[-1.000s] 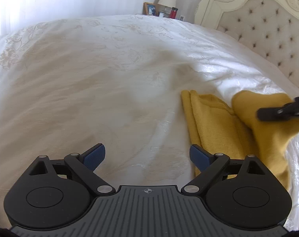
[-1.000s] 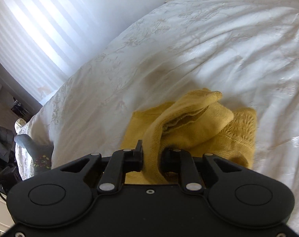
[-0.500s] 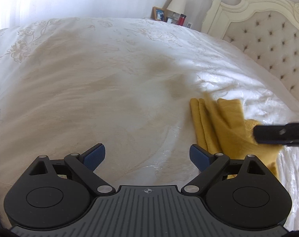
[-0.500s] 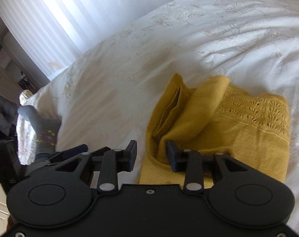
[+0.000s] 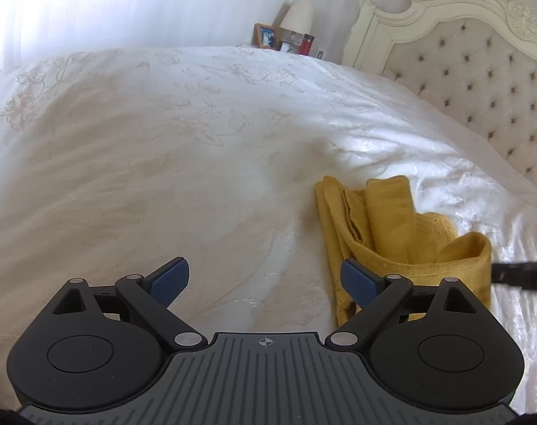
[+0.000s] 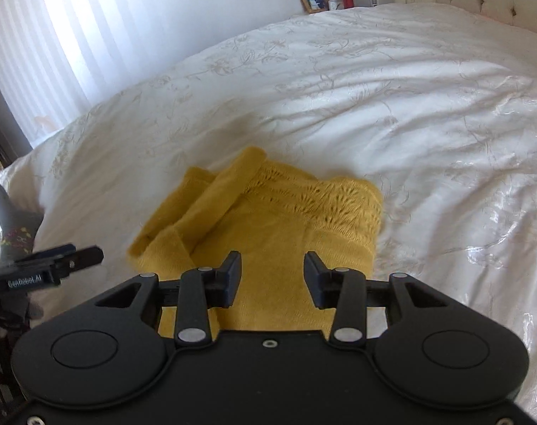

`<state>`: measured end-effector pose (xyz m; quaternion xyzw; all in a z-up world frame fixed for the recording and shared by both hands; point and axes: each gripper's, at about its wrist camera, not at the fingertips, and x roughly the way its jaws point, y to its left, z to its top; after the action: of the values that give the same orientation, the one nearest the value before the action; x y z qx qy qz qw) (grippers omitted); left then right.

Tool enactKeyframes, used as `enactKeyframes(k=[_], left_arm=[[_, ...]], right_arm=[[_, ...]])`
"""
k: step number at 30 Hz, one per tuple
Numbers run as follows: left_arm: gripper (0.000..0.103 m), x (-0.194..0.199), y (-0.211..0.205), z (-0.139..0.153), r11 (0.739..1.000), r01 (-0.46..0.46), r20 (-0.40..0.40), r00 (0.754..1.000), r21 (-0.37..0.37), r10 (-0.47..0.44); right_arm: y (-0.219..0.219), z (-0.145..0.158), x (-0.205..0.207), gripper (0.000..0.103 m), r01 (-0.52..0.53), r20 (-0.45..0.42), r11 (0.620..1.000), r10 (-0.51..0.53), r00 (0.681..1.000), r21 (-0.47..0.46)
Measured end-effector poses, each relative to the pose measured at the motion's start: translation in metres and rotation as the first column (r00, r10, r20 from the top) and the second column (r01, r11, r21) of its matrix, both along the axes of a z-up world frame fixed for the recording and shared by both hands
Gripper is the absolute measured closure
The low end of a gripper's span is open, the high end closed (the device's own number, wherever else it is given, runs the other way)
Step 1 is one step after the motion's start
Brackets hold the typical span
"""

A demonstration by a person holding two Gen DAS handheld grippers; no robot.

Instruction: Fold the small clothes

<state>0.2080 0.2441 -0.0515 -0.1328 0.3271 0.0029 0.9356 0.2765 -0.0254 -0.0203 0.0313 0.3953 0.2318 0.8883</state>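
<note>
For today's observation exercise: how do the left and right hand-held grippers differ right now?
The left hand-held gripper has blue pads spread wide over bare white bedspread; the right hand-held gripper has black pads, set narrower and opening, over the yellow knitted garment. Both grip nothing.

The left gripper (image 5: 264, 279) points forward and downward, its jaws spread wide with nothing between them; both blue-padded fingertips (image 5: 171, 278) show clear of any contact. The right gripper (image 6: 272, 276) also tilts downward, and its jaws are opening, the black fingertips (image 6: 233, 269) standing apart with neither pad pressing on anything. In the left wrist view, one black finger of the right gripper reaches in from the right edge, just beyond the left gripper's right finger. In the right wrist view, the left gripper's fingertip pokes in from the left edge, level with the right gripper's own fingertips.
</note>
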Motion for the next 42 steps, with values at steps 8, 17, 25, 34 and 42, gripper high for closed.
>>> enactKeyframes(k=[8, 17, 25, 34, 42], left_arm=[[0.010, -0.007, -0.007, 0.009, 1.000, 0.026, 0.061, 0.998, -0.001, -0.026], [0.010, 0.001, -0.034, -0.003, 0.983, 0.182, -0.012, 0.983, -0.034, -0.182], [0.010, 0.008, -0.061, -0.032, 0.955, 0.297, -0.180, 0.940, 0.019, -0.289], [0.010, 0.009, -0.052, -0.037, 0.958, 0.283, -0.175, 0.942, -0.039, -0.286], [0.010, 0.006, -0.044, -0.037, 0.951, 0.276, -0.140, 0.945, -0.138, -0.295]], right_arm=[[0.051, -0.035, -0.052, 0.053, -0.322, -0.063, 0.946, 0.319, 0.945, -0.042], [0.018, -0.012, -0.027, 0.053, -0.197, 0.035, 0.980, 0.197, 0.980, 0.006], [0.031, -0.017, 0.038, 0.053, -0.138, 0.069, 0.989, 0.141, 0.988, -0.051], [0.078, -0.027, 0.078, 0.049, -0.190, 0.062, 0.981, 0.188, 0.980, 0.026], [0.031, -0.029, 0.079, 0.044, -0.091, 0.039, 0.991, 0.087, 0.995, 0.098]])
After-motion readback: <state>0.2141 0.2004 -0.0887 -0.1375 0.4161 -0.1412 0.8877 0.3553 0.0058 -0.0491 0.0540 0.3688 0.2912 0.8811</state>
